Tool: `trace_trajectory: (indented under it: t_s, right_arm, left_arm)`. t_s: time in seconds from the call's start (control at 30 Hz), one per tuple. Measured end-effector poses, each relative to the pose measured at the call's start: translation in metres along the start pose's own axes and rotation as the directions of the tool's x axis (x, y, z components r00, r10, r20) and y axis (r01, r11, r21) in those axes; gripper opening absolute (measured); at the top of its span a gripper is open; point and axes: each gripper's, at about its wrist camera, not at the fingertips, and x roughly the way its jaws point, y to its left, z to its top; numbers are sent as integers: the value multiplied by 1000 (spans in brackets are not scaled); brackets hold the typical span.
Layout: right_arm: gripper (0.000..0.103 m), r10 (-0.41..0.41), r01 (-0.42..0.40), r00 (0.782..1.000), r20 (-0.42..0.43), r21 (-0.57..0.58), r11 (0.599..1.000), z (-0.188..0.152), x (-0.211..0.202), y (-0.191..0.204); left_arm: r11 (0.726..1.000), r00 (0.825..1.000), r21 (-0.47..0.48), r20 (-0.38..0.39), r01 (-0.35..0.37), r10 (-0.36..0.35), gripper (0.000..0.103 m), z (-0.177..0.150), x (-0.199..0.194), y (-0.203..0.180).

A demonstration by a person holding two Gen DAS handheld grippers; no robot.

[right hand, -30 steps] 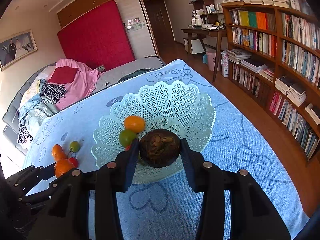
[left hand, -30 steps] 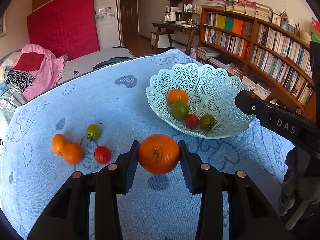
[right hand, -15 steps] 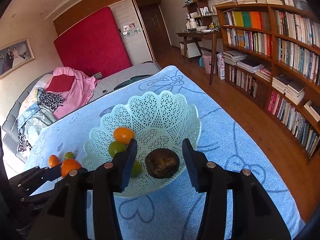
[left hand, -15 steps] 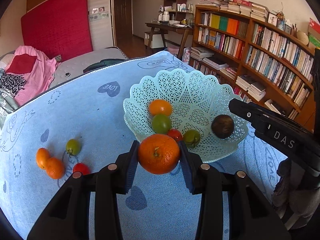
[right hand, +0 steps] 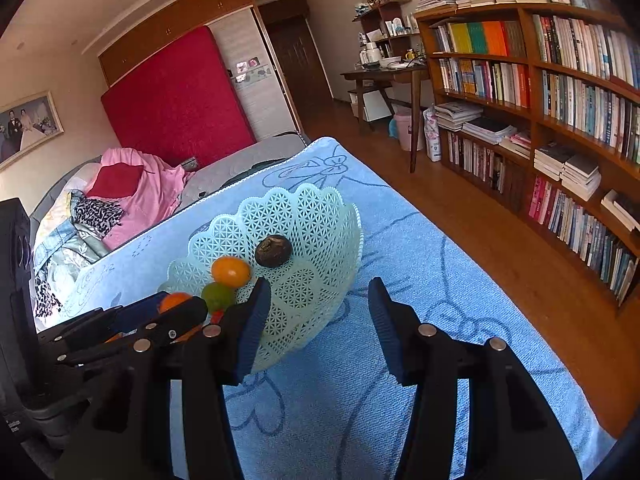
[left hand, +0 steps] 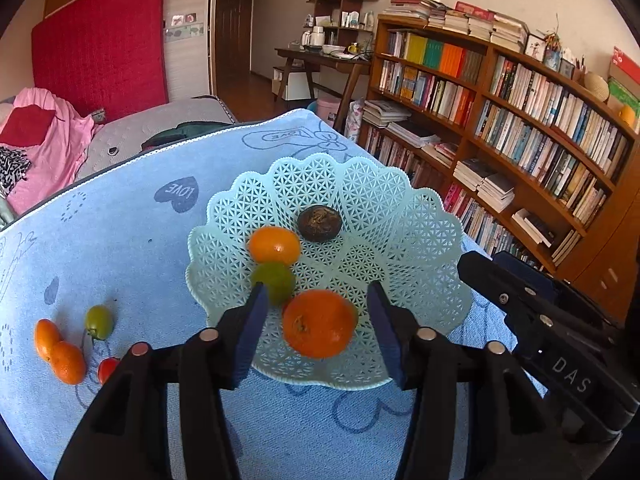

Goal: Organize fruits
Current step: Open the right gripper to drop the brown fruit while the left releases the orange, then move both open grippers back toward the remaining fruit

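Observation:
A pale green lattice basket [left hand: 404, 216] stands on the blue cloth. In it lie a dark brown fruit [left hand: 319, 223], a small orange [left hand: 274, 245], a green fruit [left hand: 276, 280] and a large orange [left hand: 319, 329]. My left gripper [left hand: 318, 328] is open over the basket's near side, the large orange loose between its jaws. My right gripper [right hand: 316, 320] is open and empty, back from the basket [right hand: 316, 216] on its right. The brown fruit [right hand: 273, 251] and small orange [right hand: 231, 271] also show there.
On the cloth left of the basket lie two small oranges [left hand: 58, 351], a green tomato [left hand: 99, 321] and a red tomato [left hand: 107, 369]. A bed with pink bedding [right hand: 136, 196] is behind the table. Bookshelves [right hand: 560, 100] line the right wall.
My left gripper moved over the basket and opened, letting go of the large orange. My right gripper released the brown fruit into the basket and drew back.

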Motion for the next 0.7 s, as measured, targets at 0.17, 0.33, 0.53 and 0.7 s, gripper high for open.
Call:
trace_trajectory:
  t_s: [0.17,0.33,0.53,0.7]
  right_arm:
    - [53,2,-2,1000,-4,9,1000,-4,-2,-1]
    - [53,8,-8,1000,-4,5,1000,-6,-6,5]
    - [53,13,-13,1000,-8,-2,1000,-11,-10,13]
    - [53,18,-19,1000,-14,-8,1000,-14,-13,21]
  left_arm:
    - [1000,1000,-24,13,3,-2,60,0,-7,5]
    - [998,999,-42,15,-41,41,60,-6,-14,19]
    - [994,996,-63,10,-86,87,62,-16,-24,34]
    - [991,995,-86,-1,-101,102,64,-24,-32,44]
